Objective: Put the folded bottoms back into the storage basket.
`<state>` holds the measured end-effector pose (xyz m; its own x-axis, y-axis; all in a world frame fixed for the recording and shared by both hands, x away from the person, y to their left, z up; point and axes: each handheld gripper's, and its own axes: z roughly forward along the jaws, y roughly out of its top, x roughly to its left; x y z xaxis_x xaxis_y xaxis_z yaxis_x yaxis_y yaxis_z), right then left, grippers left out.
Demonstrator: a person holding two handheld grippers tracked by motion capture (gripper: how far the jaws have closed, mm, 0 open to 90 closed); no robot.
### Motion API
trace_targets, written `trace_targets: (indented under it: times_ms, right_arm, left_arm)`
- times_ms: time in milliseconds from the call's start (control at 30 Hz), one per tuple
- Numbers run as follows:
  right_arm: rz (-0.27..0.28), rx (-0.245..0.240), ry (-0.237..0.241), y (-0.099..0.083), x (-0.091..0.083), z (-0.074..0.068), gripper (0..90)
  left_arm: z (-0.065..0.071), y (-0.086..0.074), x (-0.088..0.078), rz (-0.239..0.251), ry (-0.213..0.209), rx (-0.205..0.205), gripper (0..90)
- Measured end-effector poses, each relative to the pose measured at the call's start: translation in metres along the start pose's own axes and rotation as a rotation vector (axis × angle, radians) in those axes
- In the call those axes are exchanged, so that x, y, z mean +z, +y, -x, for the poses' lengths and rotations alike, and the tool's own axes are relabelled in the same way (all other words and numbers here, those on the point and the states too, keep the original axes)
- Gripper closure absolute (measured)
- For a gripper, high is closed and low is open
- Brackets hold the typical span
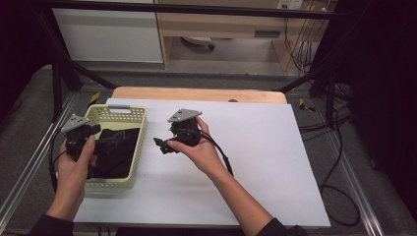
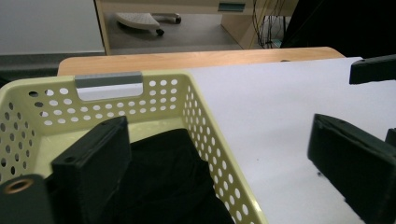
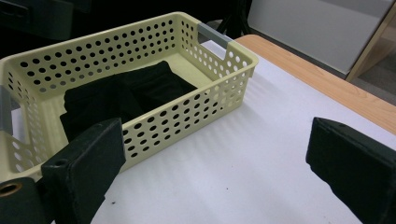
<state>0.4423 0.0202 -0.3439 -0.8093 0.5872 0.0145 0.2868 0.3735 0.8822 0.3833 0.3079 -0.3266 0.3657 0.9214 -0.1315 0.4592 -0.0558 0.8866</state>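
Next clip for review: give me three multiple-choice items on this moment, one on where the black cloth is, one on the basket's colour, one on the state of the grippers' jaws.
1. The black cloth lies:
A. inside the basket
B. on the white sheet
C. between a gripper's jaws

2. The basket is:
A. blue
B. pale yellow
C. red

3. The jaws of the left gripper and right gripper are:
A. both shut
B. both open, empty
C. one shut on cloth

Key: 1 A, the cloth sits within the perforated walls. 2 B, its walls are pale yellow. 3 B, each gripper view shows jaws wide apart with nothing between.

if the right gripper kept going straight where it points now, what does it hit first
Probably the near long wall of the yellow basket; the right gripper is open, with bare white table before it.
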Motion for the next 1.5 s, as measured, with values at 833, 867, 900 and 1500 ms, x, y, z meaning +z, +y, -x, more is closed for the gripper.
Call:
trace_targets:
  times_ms: [833,867,900,1500]
  right_arm:
    - [0.006,-0.031,-0.063,-0.002,-0.042,0.019,3.3]
    - [0.006,-0.030,-0.067,-0.002,-0.045,0.020,3.4]
    - [0.007,-0.034,-0.068,-0.003,-0.047,0.022,4.0]
    - [0.050,0.044,-0.160,-0.016,-0.105,0.067,3.8]
  left_arm:
    - [0.039,-0.044,-0.004,0.052,-0.098,0.015,5.3]
    - [0.040,-0.046,-0.003,0.051,-0.099,0.014,5.3]
    - [0.041,-0.048,-0.002,0.047,-0.098,0.016,5.4]
    - [0.032,-0.068,0.003,0.042,-0.062,0.006,7.7]
